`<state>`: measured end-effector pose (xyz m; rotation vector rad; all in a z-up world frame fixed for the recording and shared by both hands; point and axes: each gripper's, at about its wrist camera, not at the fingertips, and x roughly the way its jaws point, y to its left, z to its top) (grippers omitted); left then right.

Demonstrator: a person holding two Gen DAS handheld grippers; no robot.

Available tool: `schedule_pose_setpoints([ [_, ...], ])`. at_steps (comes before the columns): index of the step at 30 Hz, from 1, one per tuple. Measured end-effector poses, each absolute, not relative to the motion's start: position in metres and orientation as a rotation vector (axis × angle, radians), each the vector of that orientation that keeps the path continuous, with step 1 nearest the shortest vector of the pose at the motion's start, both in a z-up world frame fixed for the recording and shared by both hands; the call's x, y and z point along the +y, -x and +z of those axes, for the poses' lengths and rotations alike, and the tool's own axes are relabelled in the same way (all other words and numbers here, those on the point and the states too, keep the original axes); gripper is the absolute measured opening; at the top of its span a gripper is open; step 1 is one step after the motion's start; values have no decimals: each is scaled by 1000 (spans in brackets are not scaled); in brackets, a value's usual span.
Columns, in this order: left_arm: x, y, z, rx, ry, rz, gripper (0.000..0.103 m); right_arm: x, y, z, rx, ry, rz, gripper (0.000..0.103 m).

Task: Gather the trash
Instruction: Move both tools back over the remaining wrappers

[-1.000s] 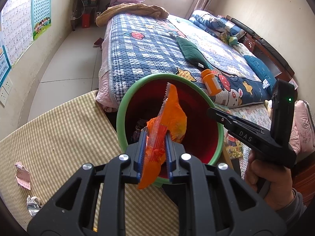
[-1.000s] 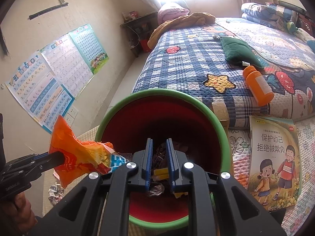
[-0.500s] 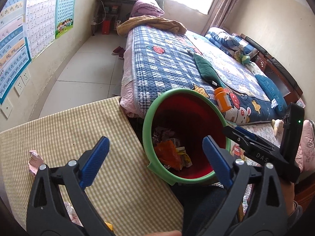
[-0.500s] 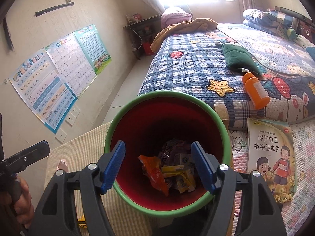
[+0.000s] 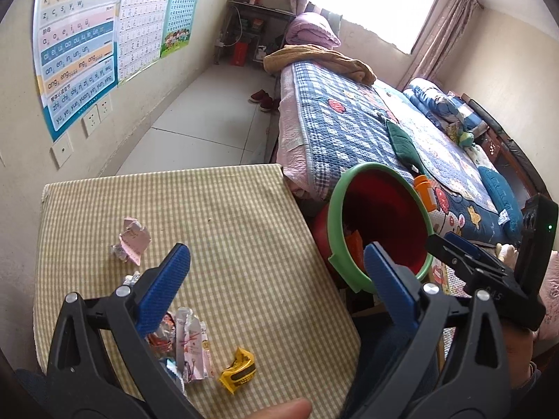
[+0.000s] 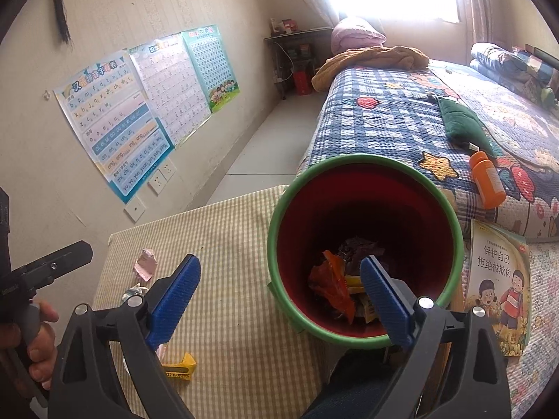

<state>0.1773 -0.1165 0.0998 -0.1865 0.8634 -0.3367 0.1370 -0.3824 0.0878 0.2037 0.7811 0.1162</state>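
A red bin with a green rim point(image 5: 336, 209) point(image 6: 349, 159) stands just past the table's right edge. An orange wrapper point(image 6: 332, 284) point(image 5: 354, 246) lies inside it on other packets. My left gripper point(image 5: 276, 255) is open and empty above the checked tablecloth point(image 5: 227, 223), left of the bin. My right gripper point(image 6: 279, 263) hangs over the bin's near-left rim; its jaws are opening with nothing between them. On the cloth lie a pink crumpled paper point(image 5: 131, 241) point(image 6: 145, 265), a yellow wrapper point(image 5: 239, 370) point(image 6: 176, 366) and white-pink packets point(image 5: 192, 345).
A bed with a blue checked quilt point(image 5: 349, 132) runs behind the bin, with an orange bottle point(image 6: 487, 183) near its edge. A children's book point(image 6: 496, 286) lies right of the bin. Posters point(image 5: 80, 45) cover the left wall. Shoes point(image 5: 262, 99) sit on the floor.
My left gripper let go of the orange wrapper, which dropped into the bin. Both grippers opened wide and drew back leftward, so more of the table and its litter now shows.
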Motion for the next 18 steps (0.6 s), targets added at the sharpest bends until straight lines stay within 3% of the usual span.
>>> schedule_pose_setpoints([
  [18,14,-114,52,964,317,-125,97,-257,-123,36,945,-93,330,90],
])
